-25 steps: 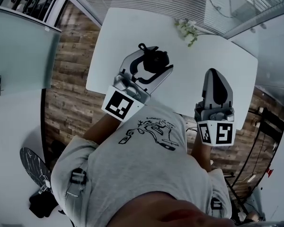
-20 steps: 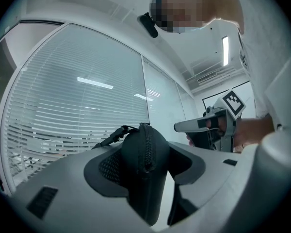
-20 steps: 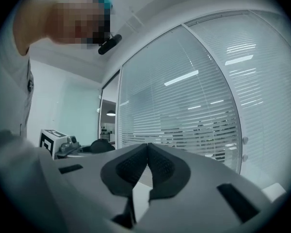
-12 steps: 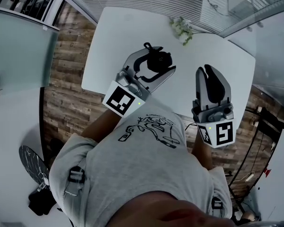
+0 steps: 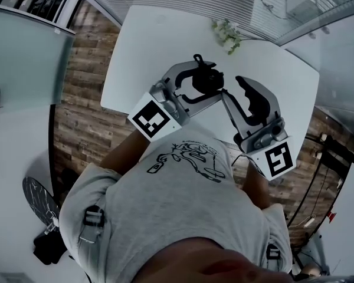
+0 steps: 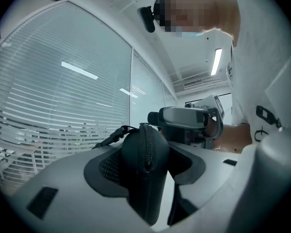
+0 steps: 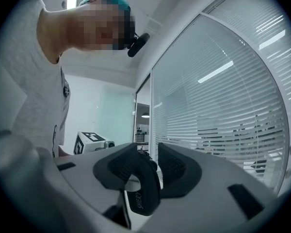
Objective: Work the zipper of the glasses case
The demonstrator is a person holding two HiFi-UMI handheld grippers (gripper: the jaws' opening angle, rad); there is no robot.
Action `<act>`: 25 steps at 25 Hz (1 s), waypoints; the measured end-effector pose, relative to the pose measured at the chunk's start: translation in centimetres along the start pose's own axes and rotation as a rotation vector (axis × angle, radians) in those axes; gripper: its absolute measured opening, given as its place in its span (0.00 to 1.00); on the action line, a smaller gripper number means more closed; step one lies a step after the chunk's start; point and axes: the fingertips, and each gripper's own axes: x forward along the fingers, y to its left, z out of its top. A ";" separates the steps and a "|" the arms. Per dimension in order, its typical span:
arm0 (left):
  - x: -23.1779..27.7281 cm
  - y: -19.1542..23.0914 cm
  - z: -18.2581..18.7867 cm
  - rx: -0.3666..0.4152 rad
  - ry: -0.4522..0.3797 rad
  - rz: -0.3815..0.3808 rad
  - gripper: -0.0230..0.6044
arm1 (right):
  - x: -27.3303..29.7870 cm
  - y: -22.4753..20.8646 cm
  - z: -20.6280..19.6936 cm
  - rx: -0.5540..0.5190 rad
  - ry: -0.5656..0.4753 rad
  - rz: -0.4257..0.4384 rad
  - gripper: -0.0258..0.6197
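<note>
Left gripper (image 6: 148, 166) fingers clench the glasses case (image 5: 206, 78); right gripper (image 7: 148, 166) fingers, just opened wide, stand loose around its end.

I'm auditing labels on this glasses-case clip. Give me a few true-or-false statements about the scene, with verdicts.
1. The left tongs grip the black glasses case. True.
2. The right tongs are shut. False: they have just been opening and stand apart, with the case's end showing between them.
3. The table top is dark wood. False: it is white; the floor is the wood-patterned surface.
4. A sprig of flowers lies near the table's far edge. True.
</note>
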 end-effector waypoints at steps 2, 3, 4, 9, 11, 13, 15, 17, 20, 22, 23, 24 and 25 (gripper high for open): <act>0.4 -0.6 0.1 -0.007 -0.002 -0.029 0.41 | 0.1 0.2 -0.1 -0.001 0.008 0.028 0.26; 0.6 -0.9 0.1 -0.010 -0.003 -0.044 0.41 | 0.1 0.3 -0.2 -0.005 0.012 0.042 0.26; 0.8 -1.2 0.3 -0.015 -0.008 -0.059 0.41 | 0.1 0.4 -0.2 -0.008 0.015 0.057 0.26; 1.1 -1.9 0.5 -0.021 -0.017 -0.109 0.41 | 0.3 1.1 -0.4 0.000 0.026 0.110 0.22; 1.2 -1.9 0.3 -0.018 -0.012 -0.119 0.41 | 0.3 1.2 -0.6 0.005 0.028 0.127 0.19; 1.2 -1.9 0.2 0.009 -0.005 -0.132 0.41 | 0.3 1.3 -0.7 0.007 0.030 0.139 0.16; 1.2 -2.1 0.0 0.059 0.012 -0.140 0.41 | 0.3 1.3 -0.8 0.008 0.033 0.141 0.13; 1.2 -2.2 -0.2 0.094 0.026 -0.139 0.41 | 0.2 1.3 -0.9 0.013 0.035 0.136 0.09; 1.2 -2.2 -0.3 0.100 0.034 -0.125 0.41 | 0.2 1.3 -0.8 0.024 0.030 0.126 0.09; 1.1 -2.2 -0.2 0.113 0.042 -0.107 0.41 | 0.1 1.4 -0.5 0.033 0.019 0.119 0.09; 1.1 -2.2 -0.2 0.126 0.047 -0.097 0.41 | 0.0 1.5 -0.4 0.038 0.012 0.119 0.09; 1.1 -2.1 -0.2 0.138 0.051 -0.090 0.41 | 0.0 1.5 -0.4 0.038 0.007 0.119 0.09; 1.1 -2.1 -0.2 0.146 0.057 -0.084 0.41 | -0.1 1.6 -0.4 0.030 0.008 0.119 0.09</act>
